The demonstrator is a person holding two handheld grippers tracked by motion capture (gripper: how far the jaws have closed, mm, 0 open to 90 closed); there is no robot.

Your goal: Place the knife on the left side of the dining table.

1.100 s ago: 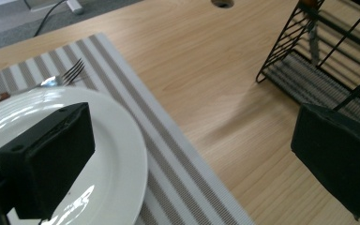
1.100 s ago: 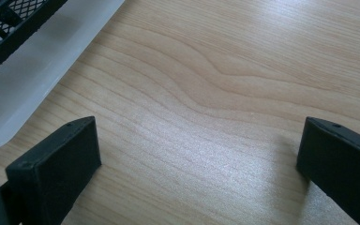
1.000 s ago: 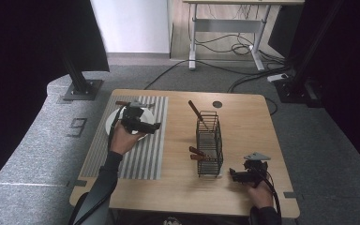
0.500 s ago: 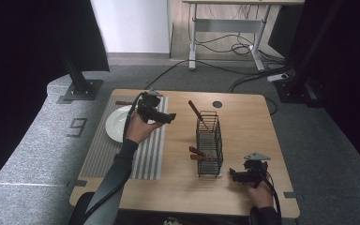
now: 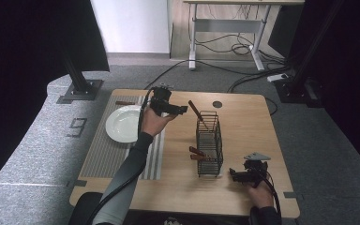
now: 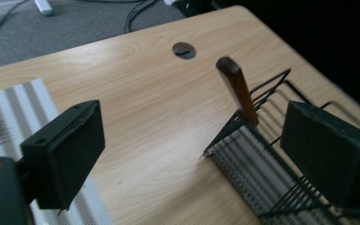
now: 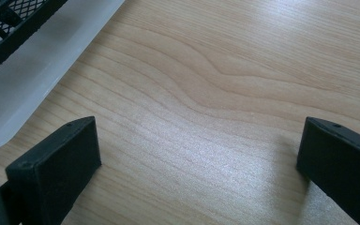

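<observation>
Table (image 5: 243,140) — mat (image 5: 108,154), rack (image 5: 209,145).

Wire basket (image 5: 209,144): black, upright, rectangular, open-topped, standing right of centre on the wooden table, on a pale tray. Brown handle (image 5: 196,111): wooden, slender, rounded at the tip; it leans out of the basket's far end, tilted up and away from it. Two more brown handles (image 5: 197,153) protrude from the basket's left side, low, near its front end.
</observation>
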